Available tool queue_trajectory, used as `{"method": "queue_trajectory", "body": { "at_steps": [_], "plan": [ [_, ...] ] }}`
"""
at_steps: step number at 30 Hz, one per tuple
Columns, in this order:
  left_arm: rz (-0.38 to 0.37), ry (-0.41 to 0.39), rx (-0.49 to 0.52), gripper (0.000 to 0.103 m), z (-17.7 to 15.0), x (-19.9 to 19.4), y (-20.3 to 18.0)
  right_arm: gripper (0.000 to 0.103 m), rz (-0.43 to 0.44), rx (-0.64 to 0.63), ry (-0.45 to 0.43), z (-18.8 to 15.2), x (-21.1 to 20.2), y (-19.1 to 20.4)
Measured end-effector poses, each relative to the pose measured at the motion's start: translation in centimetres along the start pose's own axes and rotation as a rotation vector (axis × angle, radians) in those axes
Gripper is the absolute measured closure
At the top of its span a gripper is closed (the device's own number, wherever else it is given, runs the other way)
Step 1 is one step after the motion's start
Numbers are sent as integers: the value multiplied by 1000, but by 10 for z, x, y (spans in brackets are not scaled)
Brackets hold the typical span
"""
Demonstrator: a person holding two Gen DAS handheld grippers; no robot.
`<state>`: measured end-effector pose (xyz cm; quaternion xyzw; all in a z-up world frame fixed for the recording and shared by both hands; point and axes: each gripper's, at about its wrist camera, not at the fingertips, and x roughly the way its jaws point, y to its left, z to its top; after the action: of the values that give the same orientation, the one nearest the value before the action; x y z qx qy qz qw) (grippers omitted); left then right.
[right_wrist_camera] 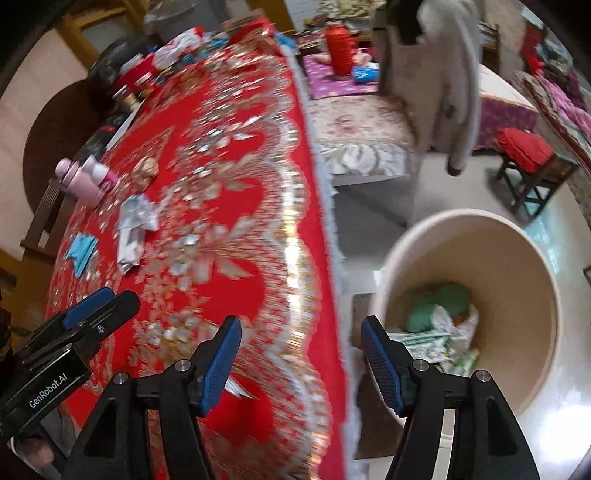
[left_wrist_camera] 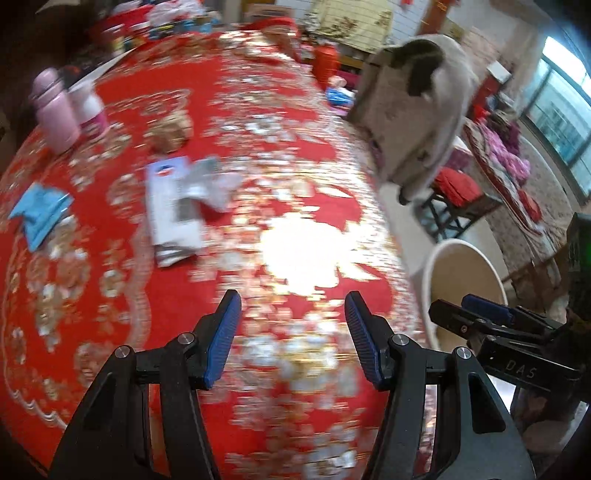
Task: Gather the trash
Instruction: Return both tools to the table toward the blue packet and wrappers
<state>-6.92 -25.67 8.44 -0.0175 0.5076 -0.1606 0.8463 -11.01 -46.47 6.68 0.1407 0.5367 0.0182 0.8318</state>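
Observation:
A red and gold patterned tablecloth (left_wrist_camera: 155,332) covers the table. On it lie a white and grey wrapper (left_wrist_camera: 177,210), a blue wrapper (left_wrist_camera: 38,212) and a brown crumpled scrap (left_wrist_camera: 171,131). They also show in the right wrist view: the white wrapper (right_wrist_camera: 135,229), the blue wrapper (right_wrist_camera: 81,251) and the brown scrap (right_wrist_camera: 146,171). A beige bin (right_wrist_camera: 524,258) stands on the floor beside the table, with green and white trash (right_wrist_camera: 439,317) inside. My left gripper (left_wrist_camera: 291,306) is open and empty over the cloth. My right gripper (right_wrist_camera: 301,332) is open and empty over the table edge, next to the bin.
Two pink bottles (left_wrist_camera: 68,109) stand at the table's far left. Clutter (left_wrist_camera: 166,18) fills the far end. A white garment (left_wrist_camera: 439,107) hangs over a chair beside the table. A stool with a red cushion (right_wrist_camera: 528,162) and a red thermos (right_wrist_camera: 340,44) lie beyond.

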Motion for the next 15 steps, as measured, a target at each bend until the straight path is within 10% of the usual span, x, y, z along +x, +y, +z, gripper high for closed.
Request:
{"method": "queue_trajectory", "body": {
  "at_steps": [15],
  "plan": [
    [125,-10,-281,46,-5,-25,170,35,75,-121,59,39,61,104]
  ]
}}
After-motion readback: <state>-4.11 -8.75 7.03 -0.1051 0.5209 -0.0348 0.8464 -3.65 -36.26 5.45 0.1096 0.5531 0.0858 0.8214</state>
